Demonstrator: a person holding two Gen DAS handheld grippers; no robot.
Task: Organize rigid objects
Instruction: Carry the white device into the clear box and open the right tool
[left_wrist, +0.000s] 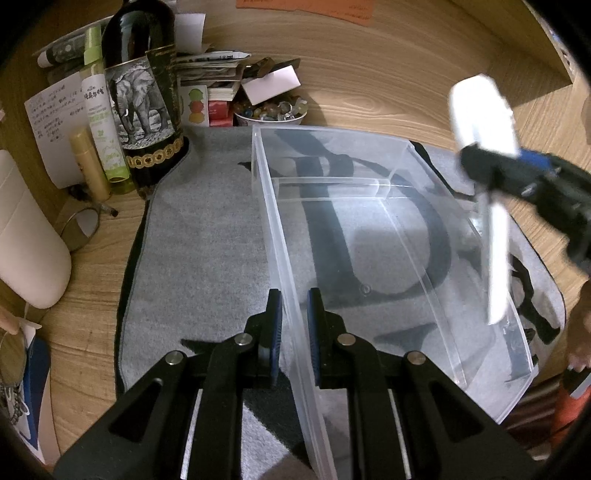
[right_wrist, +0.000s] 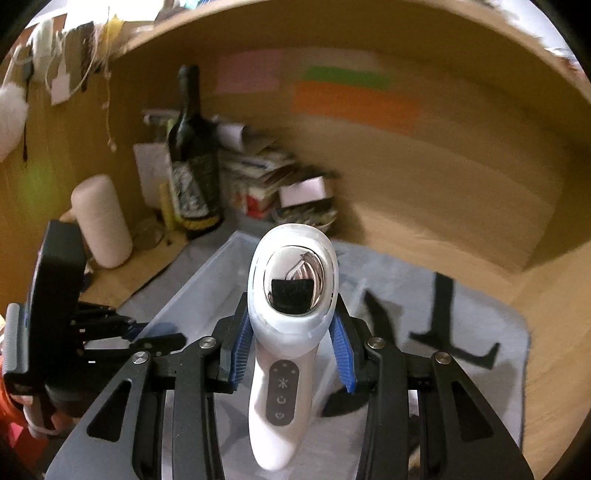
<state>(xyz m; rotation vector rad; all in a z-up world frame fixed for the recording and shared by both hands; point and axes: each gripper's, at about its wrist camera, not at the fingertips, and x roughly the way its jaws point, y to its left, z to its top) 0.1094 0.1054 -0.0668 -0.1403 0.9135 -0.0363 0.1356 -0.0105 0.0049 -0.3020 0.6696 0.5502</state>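
A clear plastic bin (left_wrist: 388, 236) stands on a grey mat (left_wrist: 207, 236). My left gripper (left_wrist: 294, 332) straddles the bin's left wall, its blue pads on either side with small gaps. My right gripper (right_wrist: 291, 350) is shut on a white handheld device (right_wrist: 291, 314) with a chrome head and a button panel, held above the bin (right_wrist: 207, 288). In the left wrist view the device (left_wrist: 484, 122) and right gripper (left_wrist: 480, 166) hover over the bin's right side, blurred by motion.
A dark wine bottle with an elephant label (left_wrist: 142, 107), green spray bottle (left_wrist: 103, 122), a gold tube, papers and a bowl of beads (left_wrist: 273, 110) crowd the back left. A white cylinder (left_wrist: 26, 236) lies at left. Wooden walls enclose the desk.
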